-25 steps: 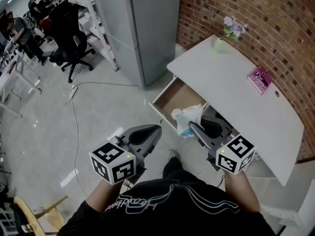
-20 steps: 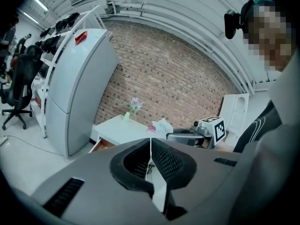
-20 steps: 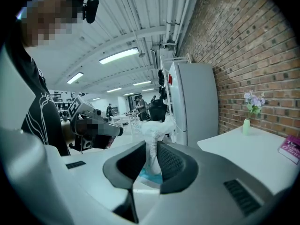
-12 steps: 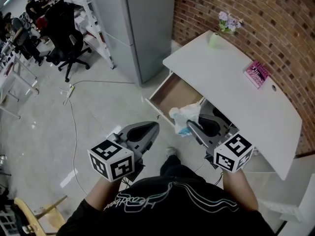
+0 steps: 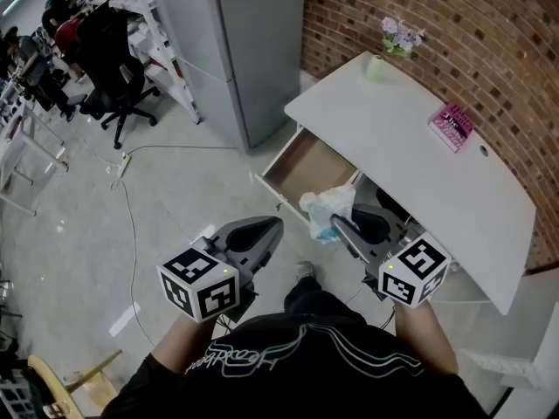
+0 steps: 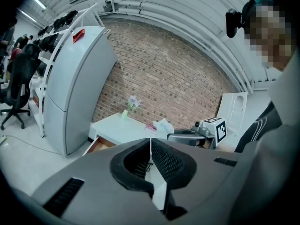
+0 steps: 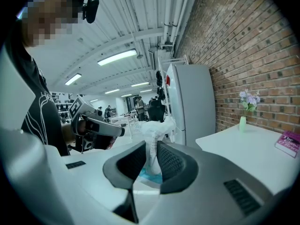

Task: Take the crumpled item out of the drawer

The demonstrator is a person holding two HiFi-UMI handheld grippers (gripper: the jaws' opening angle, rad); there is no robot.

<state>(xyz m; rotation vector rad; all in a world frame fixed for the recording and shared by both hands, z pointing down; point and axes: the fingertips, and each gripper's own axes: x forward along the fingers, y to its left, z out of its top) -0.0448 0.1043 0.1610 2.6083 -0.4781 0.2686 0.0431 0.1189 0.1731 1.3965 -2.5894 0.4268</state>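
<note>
A smooth white desk (image 5: 410,147) stands against a rough red brick wall (image 5: 489,33), on a pale shiny floor (image 5: 175,199). Its wooden drawer (image 5: 301,168) is open. The right tool (image 5: 342,227) pinches the crumpled item (image 5: 326,208), white and blue, just over the drawer's front edge. The left tool (image 5: 278,226) is closed and empty. A tall grey cabinet (image 5: 236,51) stands near.

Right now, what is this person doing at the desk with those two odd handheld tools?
A person holds a gripper in each hand. The right gripper has its fingers clamped on a crumpled white-and-blue item, held up near the front of the open drawer in the white desk. The left gripper is shut on nothing and is held off to the side, away from the desk.
</note>
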